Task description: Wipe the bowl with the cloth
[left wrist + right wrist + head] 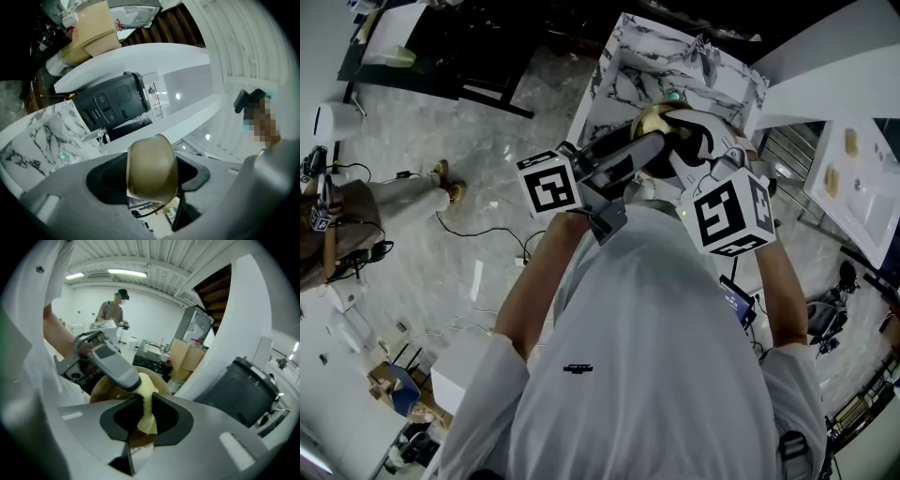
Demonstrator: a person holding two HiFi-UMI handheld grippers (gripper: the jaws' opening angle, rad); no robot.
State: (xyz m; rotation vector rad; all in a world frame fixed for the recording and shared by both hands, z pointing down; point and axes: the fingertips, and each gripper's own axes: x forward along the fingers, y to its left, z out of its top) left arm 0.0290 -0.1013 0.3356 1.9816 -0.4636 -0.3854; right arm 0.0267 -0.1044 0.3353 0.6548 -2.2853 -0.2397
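A gold metal bowl (pixel 659 118) is held up over the marble table (pixel 630 58). In the left gripper view the bowl (pixel 152 166) fills the gap between the jaws, turned on its side, and my left gripper (pixel 153 176) is shut on its rim. My right gripper (pixel 145 401) is shut on a pale yellow cloth (pixel 148 397), whose bunched end lies against the inside of the bowl (pixel 102 389). The left gripper's grey finger (pixel 115 364) clamps the bowl's rim just above the cloth. In the head view both grippers (pixel 649 142) (pixel 682 131) meet at the bowl.
A black appliance (pixel 112 101) stands at the back of the marble table, beside a white curved wall (pixel 154 56). Cardboard boxes (pixel 89 35) are stacked behind. A person (pixel 112 310) stands far off; another sits at the left (pixel 352 202). Cables (pixel 483 234) cross the floor.
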